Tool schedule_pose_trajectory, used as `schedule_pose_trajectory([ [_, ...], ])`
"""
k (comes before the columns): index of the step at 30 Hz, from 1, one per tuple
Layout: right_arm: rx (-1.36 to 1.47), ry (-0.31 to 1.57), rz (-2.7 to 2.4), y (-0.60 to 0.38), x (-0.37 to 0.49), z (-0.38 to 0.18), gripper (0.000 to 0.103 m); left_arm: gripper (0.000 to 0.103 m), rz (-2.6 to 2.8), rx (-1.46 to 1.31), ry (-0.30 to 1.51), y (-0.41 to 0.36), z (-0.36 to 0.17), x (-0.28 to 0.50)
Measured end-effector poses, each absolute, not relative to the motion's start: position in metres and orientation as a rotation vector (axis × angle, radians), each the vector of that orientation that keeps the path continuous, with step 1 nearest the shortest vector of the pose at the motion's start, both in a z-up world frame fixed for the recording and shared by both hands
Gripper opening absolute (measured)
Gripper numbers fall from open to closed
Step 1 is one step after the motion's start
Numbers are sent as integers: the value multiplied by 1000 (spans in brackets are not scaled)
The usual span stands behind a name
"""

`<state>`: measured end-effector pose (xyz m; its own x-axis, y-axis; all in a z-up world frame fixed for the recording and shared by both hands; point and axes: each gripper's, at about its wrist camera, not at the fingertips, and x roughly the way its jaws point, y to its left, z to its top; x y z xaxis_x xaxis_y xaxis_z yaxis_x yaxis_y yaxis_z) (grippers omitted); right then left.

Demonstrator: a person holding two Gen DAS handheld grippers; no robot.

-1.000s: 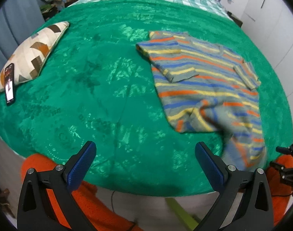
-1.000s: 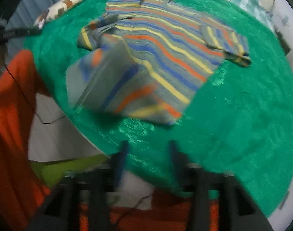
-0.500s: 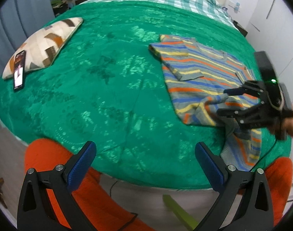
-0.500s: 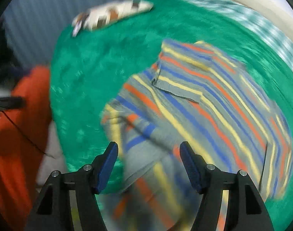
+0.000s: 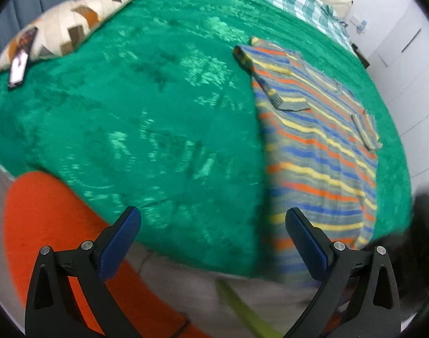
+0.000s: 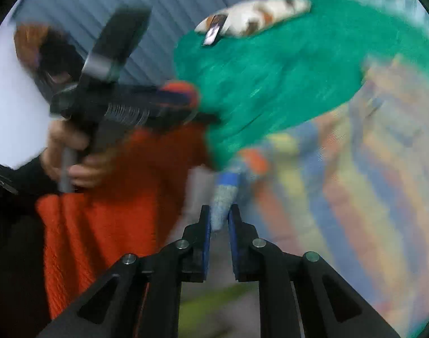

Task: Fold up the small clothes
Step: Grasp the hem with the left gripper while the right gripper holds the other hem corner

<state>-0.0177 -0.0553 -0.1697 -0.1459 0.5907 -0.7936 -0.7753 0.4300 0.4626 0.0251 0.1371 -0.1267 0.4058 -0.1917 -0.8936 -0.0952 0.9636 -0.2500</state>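
Left wrist view: the left gripper (image 5: 213,226) hangs with jaws wide open and empty at the bottom of the frame, over the green blanket (image 5: 158,107). The striped shirt (image 5: 318,146) lies flat at right.

Right wrist view: the right gripper (image 6: 219,219) has its jaws closing on the shirt's hem, bottom centre.

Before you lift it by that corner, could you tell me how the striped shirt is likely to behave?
The shirt will probably flop: it lies flat on the blanket, sleeves folded over. The hem in the closing right tongs is already bunched, so the rest should drape and drag. It looks thin, likely light, and the plush blanket may cling.
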Motion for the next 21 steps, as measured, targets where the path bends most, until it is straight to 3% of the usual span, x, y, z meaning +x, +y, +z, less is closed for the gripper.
schedule_pose_trajectory([
  [2, -195, 1273, 1139, -53, -30, -190, 37, 102, -84, -303, 1181, 134, -138, 32],
  [5, -64, 1272, 1077, -94, -33, -184, 37, 102, -96, -263, 1228, 127, -153, 34],
  [9, 145, 1252, 706, -226, -10, -155, 38, 102, -115, -242, 1278, 117, -176, 28],
  [14, 273, 1412, 292, -348, -24, -180, 41, 101, -135, -234, 1368, 99, -205, 32],
  [18, 468, 1483, 320, -346, -30, -209, 41, 101, -179, -243, 1401, 87, -211, 26],
  [21, 430, 1497, 349, -296, -25, -233, 41, 101, -262, -233, 1421, 73, -215, 21],
])
